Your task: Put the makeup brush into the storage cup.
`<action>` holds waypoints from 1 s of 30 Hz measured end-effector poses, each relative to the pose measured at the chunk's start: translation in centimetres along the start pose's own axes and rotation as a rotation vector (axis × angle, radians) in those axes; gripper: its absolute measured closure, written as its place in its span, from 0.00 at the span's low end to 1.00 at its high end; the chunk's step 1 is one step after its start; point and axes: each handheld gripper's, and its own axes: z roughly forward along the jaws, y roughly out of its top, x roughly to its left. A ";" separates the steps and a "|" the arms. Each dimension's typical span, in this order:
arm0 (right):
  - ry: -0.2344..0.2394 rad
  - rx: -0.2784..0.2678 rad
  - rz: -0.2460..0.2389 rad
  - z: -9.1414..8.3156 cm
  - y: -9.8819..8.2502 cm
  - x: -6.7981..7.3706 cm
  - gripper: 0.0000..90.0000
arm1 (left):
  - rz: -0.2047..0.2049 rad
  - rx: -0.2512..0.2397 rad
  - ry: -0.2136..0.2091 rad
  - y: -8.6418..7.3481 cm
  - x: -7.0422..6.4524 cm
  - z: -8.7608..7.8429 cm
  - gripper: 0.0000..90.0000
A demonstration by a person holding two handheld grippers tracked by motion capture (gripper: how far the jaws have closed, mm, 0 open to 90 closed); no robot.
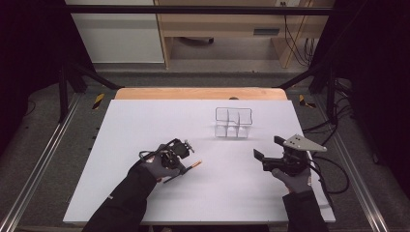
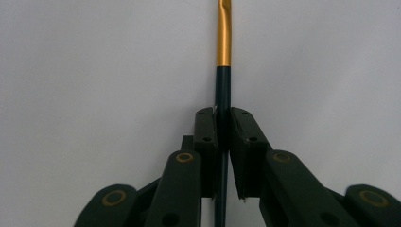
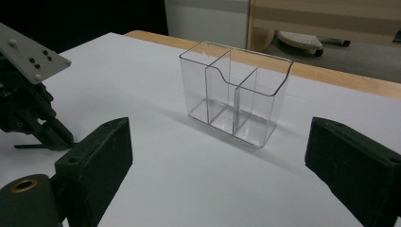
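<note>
White flat counter [image 1: 145, 125] before you, wooden strip along its far edge. Toward the far middle stands the clear plastic organiser with three compartments [image 1: 233, 122] — every compartment empty, so nothing is stowed yet. Your right hand-held gripper [image 1: 265, 147] hovers near it, jaws spread wide, holding nothing. Your left hand-held gripper [image 1: 185, 162] is clamped tight on the slim dark-green pencil with a gold end [image 2: 223, 71], low over the counter — grasp done. My judgement: carrying it to the organiser and dropping it in remain.

white table [image 1: 145, 125] | wooden desk behind [image 1: 217, 24] | floor cables [image 1: 333, 125]
</note>
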 end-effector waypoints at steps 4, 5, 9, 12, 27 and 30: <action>0.001 0.001 0.000 0.1 0.0 0.0 0.10 | 0.005 0.005 0.006 0.0 -0.1 0.0 0.91; 0.001 0.002 -0.001 0.1 0.0 0.0 0.10 | 0.007 0.005 0.009 0.0 -0.1 0.0 0.91; 0.001 0.001 -0.001 0.1 0.0 0.0 0.10 | 0.014 0.010 0.019 0.1 -0.3 0.0 0.91; 0.002 0.003 -0.003 0.1 0.0 0.0 0.10 | 0.020 0.015 0.023 0.2 -0.4 0.0 0.91; 0.001 0.003 0.000 0.1 -0.1 0.0 0.10 | 0.048 -0.052 0.044 -0.2 -0.5 -1.2 0.92; 0.001 0.000 0.000 0.1 0.0 0.0 0.10 | 0.038 -0.092 0.054 -0.5 -0.4 -2.2 0.92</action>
